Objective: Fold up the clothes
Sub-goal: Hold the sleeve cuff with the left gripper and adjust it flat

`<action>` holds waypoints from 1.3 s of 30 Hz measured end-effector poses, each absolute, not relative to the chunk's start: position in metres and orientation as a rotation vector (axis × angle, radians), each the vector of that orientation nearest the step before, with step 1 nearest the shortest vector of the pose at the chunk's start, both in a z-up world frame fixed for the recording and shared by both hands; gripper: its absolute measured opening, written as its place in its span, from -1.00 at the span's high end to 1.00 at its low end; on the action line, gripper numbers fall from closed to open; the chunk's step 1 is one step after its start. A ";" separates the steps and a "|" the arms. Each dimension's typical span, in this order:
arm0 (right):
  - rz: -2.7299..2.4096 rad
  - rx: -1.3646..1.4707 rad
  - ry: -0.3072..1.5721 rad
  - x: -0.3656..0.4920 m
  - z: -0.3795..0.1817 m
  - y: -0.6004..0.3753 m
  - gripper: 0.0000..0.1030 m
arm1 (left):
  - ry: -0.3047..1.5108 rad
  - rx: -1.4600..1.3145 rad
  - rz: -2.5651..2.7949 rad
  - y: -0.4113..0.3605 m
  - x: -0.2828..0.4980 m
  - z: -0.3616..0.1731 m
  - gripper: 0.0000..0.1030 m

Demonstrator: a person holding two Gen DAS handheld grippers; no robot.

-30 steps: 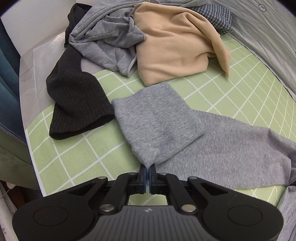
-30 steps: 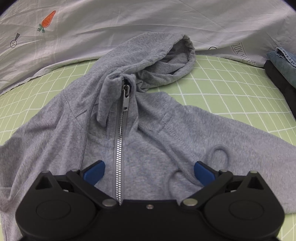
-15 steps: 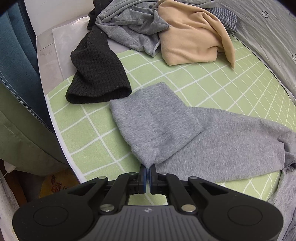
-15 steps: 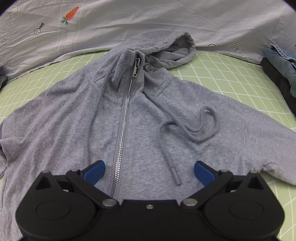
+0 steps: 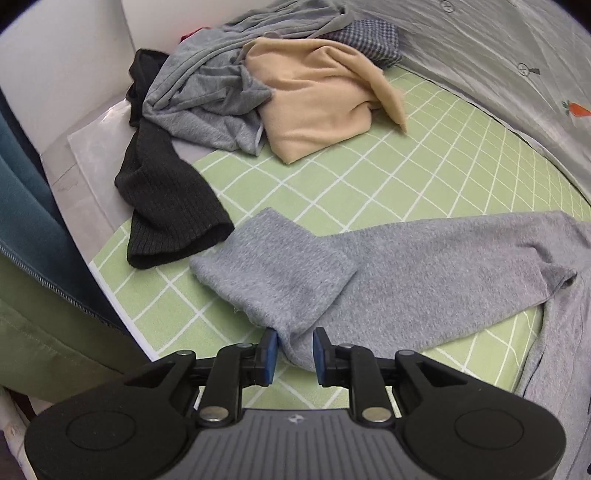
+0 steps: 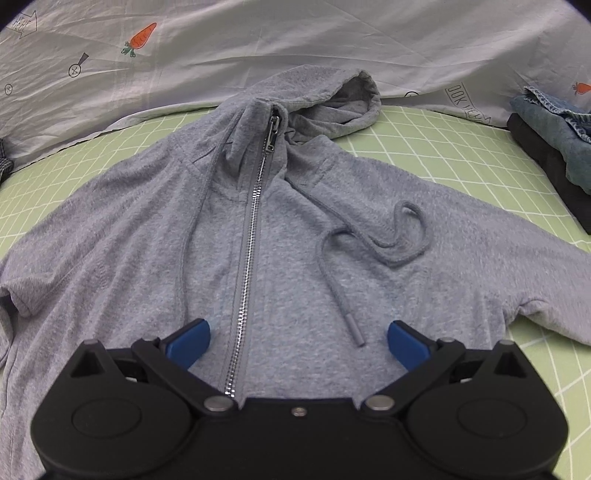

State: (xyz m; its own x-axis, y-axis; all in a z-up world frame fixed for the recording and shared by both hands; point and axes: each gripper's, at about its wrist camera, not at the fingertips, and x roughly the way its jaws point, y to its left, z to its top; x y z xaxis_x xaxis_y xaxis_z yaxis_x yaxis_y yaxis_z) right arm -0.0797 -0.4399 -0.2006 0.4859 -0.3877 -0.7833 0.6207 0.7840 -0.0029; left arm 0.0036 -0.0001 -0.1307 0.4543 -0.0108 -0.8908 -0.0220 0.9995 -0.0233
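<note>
A: Where's the hoodie (image 6: 280, 236)?

B: Flat on the green checked mat (image 5: 436, 173), front up, zip (image 6: 251, 236) done up to the collar, hood toward the white sheet (image 6: 295, 33). Drawstring (image 6: 373, 240) looped on the chest.

A: L gripper (image 5: 294, 349)?

B: Jaws opening, w/ the corner of the folded-back sleeve cuff (image 5: 273, 273) between the blue pads; the pads don't look to be pressing on it.

A: R gripper (image 6: 297, 341)?

B: Jaws wide apart above the chest, zip between them, nothing held.

A: Other stuff?

B: Pile at the mat's far end: black knit (image 5: 166, 199), grey top (image 5: 207, 96), tan top (image 5: 317, 99). Jeans (image 6: 554, 125) stacked at the R edge.
</note>
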 end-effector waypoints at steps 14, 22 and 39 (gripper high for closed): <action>-0.615 0.289 0.859 -0.083 -0.201 -0.435 -1.00 | 1.097 -0.092 -0.274 -0.049 0.028 -0.153 0.49; -0.611 0.284 0.852 -0.085 -0.201 -0.435 -1.00 | 1.101 -0.134 -0.024 -0.011 0.026 -0.165 0.48; -0.619 0.279 0.829 -0.086 -0.203 -0.434 -1.00 | 0.964 -0.398 0.450 0.113 -0.013 -0.145 0.45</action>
